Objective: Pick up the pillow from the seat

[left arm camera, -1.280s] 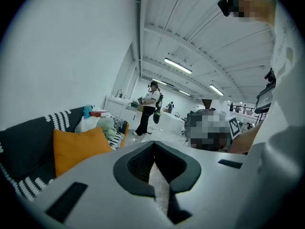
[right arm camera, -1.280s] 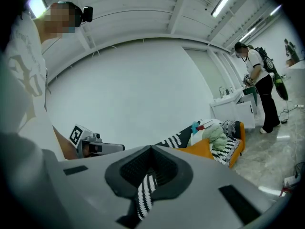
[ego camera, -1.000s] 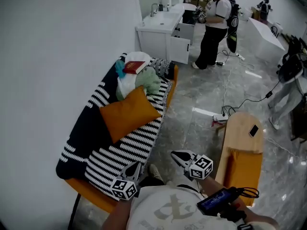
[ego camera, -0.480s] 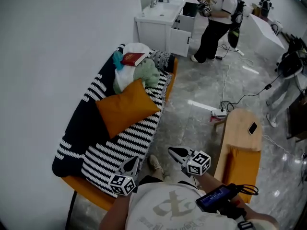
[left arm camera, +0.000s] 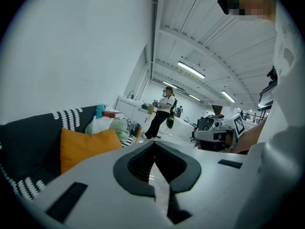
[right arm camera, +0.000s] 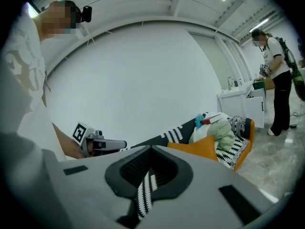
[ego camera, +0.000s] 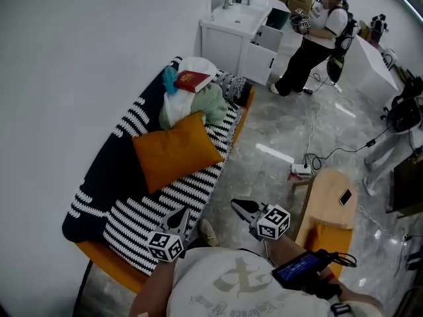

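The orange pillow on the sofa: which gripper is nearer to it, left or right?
Left. The left gripper is at the front edge of the sofa, just short of the pillow; the right gripper is over the floor, beside the sofa and farther off.

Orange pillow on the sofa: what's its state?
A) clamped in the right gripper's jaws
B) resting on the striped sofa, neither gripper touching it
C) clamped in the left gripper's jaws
B: the orange pillow rests on the striped sofa, while the left gripper and right gripper, jaws shut and empty, are short of it.
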Tool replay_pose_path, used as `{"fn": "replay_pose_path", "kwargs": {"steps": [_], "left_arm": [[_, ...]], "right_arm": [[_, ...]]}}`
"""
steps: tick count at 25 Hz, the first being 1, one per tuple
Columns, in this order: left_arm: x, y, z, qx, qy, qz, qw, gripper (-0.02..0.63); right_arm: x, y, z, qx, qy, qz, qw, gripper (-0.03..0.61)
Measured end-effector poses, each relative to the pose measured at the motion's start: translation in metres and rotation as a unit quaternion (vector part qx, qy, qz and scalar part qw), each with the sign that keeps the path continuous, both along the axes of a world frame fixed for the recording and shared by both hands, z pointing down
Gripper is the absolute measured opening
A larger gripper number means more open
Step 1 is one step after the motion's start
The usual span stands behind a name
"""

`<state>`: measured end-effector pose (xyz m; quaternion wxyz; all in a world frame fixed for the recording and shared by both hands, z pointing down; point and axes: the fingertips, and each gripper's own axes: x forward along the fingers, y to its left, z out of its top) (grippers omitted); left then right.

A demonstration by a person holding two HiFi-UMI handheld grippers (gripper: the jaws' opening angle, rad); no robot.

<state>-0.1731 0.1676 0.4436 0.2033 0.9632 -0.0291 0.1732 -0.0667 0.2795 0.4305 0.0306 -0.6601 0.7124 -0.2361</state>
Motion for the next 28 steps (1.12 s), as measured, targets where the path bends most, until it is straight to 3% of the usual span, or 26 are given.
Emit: {"fn": "replay_pose_path", "kwargs": {"steps": [15,28], "left_arm": [[0.042,-0.084,0.002,0.002,-0.003,-0.009,1.0,0.009],[0.029,-0.134,0.009,-0.001,-0.001,-0.082,0.9966,0.009]], "right_arm": [[0.064,-0.097,-0.009,-0.002,0.02,0.005,1.0,0.014],[0.08,-0.161,0.0,0.005,0.013,-0.04,0.999,0.013]]}}
